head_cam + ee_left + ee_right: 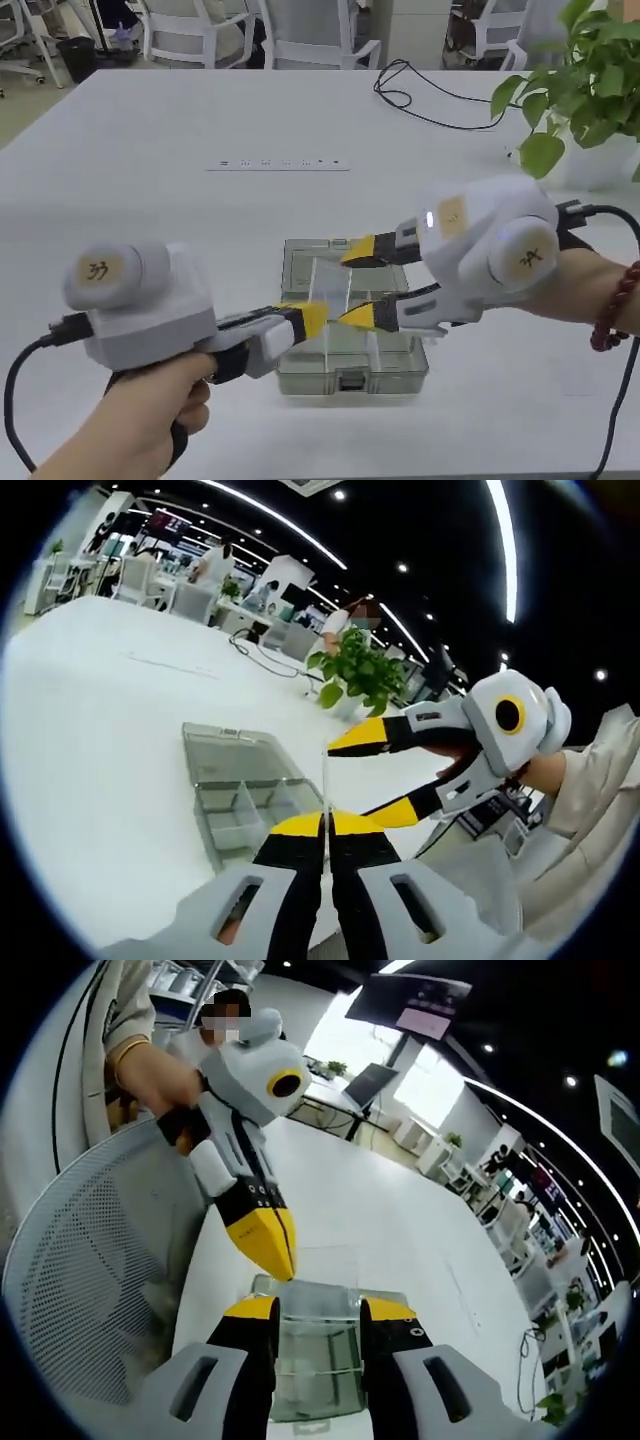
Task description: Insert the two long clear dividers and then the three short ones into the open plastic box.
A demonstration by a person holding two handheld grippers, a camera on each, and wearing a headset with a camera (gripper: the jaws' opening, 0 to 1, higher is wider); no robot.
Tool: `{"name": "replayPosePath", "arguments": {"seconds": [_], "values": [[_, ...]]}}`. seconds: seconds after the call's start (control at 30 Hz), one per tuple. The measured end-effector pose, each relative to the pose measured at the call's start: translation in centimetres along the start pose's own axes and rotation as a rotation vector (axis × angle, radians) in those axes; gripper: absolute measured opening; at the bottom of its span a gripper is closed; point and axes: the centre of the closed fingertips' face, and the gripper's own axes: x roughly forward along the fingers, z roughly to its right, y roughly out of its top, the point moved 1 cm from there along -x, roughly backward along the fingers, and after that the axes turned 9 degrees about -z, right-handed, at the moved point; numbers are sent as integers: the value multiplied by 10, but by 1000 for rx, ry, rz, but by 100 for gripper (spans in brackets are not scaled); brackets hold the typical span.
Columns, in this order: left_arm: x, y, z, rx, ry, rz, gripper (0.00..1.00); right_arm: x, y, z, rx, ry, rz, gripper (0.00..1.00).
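**Colleague:** Why hold both tools over the box?

**Me:** The box sits mid-way across the wide white desk (150, 200). It's the clear rectangular plastic box (400, 365), lying open so I can reach in from above. My left claw (318, 318) is pinched tight on a thin clear plastic divider (323, 780), upright over the box, I'd say for slotting down. My right claw (342, 288) is spread wide and gripping nothing, probably to steady it.

**Colleague:** What's unclear?

**Me:** The divider is edge-on, so I can't tell if it's long or short. The seated dividers (245, 802) are too glassy to count.
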Motion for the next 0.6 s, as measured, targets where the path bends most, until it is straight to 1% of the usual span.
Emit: {"name": "replayPosePath", "arguments": {"seconds": [0.03, 0.07, 0.1, 0.13, 0.17, 0.23, 0.33, 0.37, 0.4, 0.43, 0.47, 0.5, 0.6], "values": [[0, 0, -1, 34, 7, 0, 0, 0, 1, 0, 16, 5, 5, 33], [-1, -2, -1, 71, 13, -13, 0, -1, 2, 1, 35, 8, 13, 33], [-1, -3, -2, 87, 20, -22, 0, -2, 2, 1, 38, 8, 18, 33], [-2, -4, -2, 119, 29, -23, 0, -3, 3, 2, 46, 13, 24, 33], [-2, -4, -1, 142, 28, -27, 0, -3, 4, 2, 51, 17, 28, 33], [-2, -5, 2, 165, 24, -33, 0, -5, 5, 1, 67, 29, 42, 33], [-3, -10, 3, 244, 30, -67, 0, -7, 8, -1, 87, 60, 61, 33], [-2, -11, 3, 281, 28, -79, 0, -9, 9, -2, 89, 73, 72, 32], [-2, -11, 5, 269, 18, -74, 0, -9, 10, -2, 90, 80, 76, 31], [-3, -11, 9, 270, -10, -67, 0, -10, 10, -3, 92, 96, 78, 30], [-4, -11, 10, 280, -15, -63, 0, -11, 10, -4, 90, 106, 81, 30], [-4, -12, 11, 324, -16, -75, 0, -12, 11, -6, 93, 120, 86, 30], [-5, -17, 12, 420, -8, -104, 0, -16, 13, -11, 96, 168, 97, 29]]}}
